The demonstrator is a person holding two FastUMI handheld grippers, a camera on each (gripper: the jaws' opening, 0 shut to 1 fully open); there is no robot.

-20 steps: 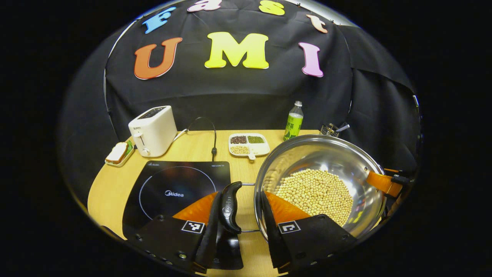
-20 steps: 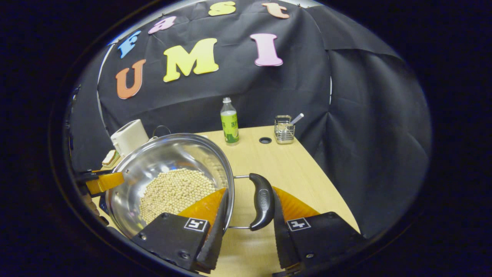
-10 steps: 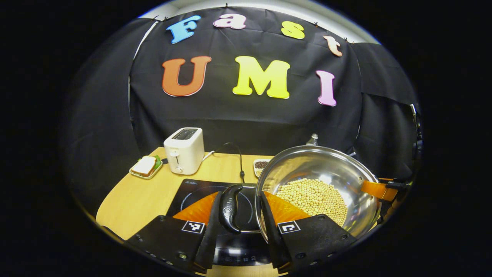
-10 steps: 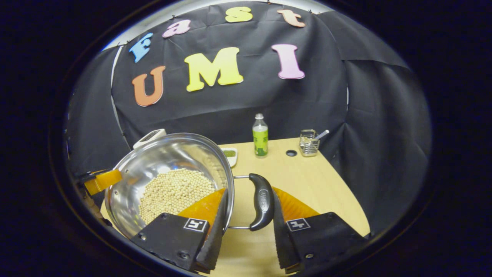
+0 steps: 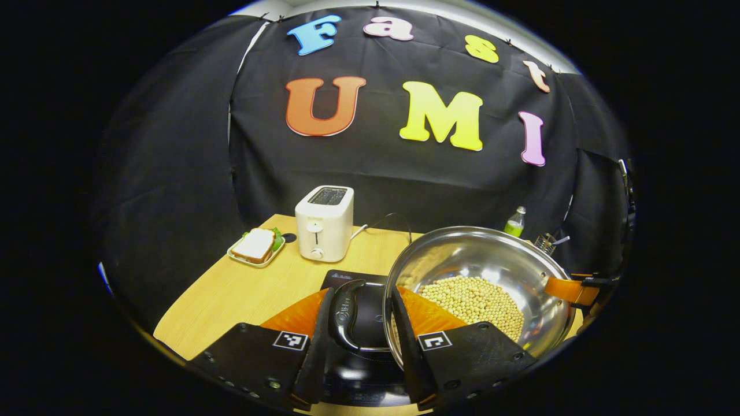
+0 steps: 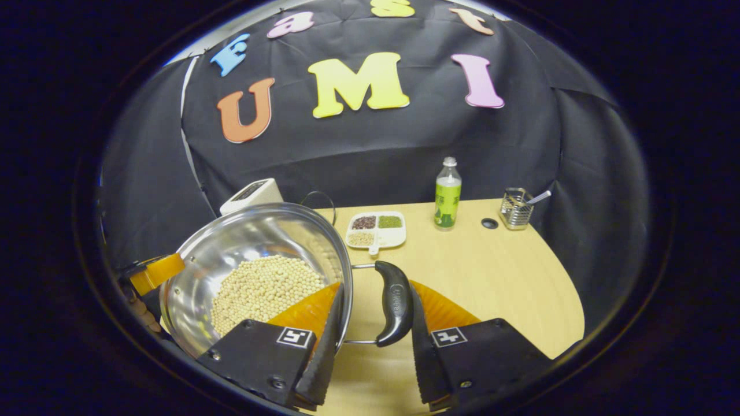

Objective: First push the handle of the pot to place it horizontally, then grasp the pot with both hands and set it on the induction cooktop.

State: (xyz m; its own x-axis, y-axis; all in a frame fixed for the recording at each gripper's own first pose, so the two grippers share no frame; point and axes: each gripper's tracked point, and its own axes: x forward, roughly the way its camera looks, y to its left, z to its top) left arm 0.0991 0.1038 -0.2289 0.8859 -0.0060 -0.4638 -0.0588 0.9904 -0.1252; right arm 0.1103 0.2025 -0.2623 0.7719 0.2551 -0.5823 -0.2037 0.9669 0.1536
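- The steel pot [image 5: 480, 277] hangs above the desk [image 5: 231, 294], carried between both tongs and partly over the induction cooktop [image 5: 358, 283], whose near part lies under the left handle.
- The left tongs [image 5: 361, 341] stand narrow, straddling the left pot handle [image 5: 345, 315] and the pot's rim; I cannot tell if both fingers truly press.
- The right tongs [image 6: 370, 341] stand likewise about the right pot handle [image 6: 393, 303] and the rim, firm contact again unclear.
- To do this step well, I judge: keep both handles level, centre the pot over the cooktop's ring, and lower both sides together before letting go.
- The pot holds a heap of soybeans [image 6: 263, 289]; tilting would shift them.
- A divided dish [image 6: 376, 230] holds dark, green and pale beans, each in its own compartment.
- A small tray [image 5: 254, 249] by the toaster [image 5: 324, 222] carries a sandwich; a wire rack [image 6: 516, 208] beside the bottle [image 6: 448, 196] holds a utensil.
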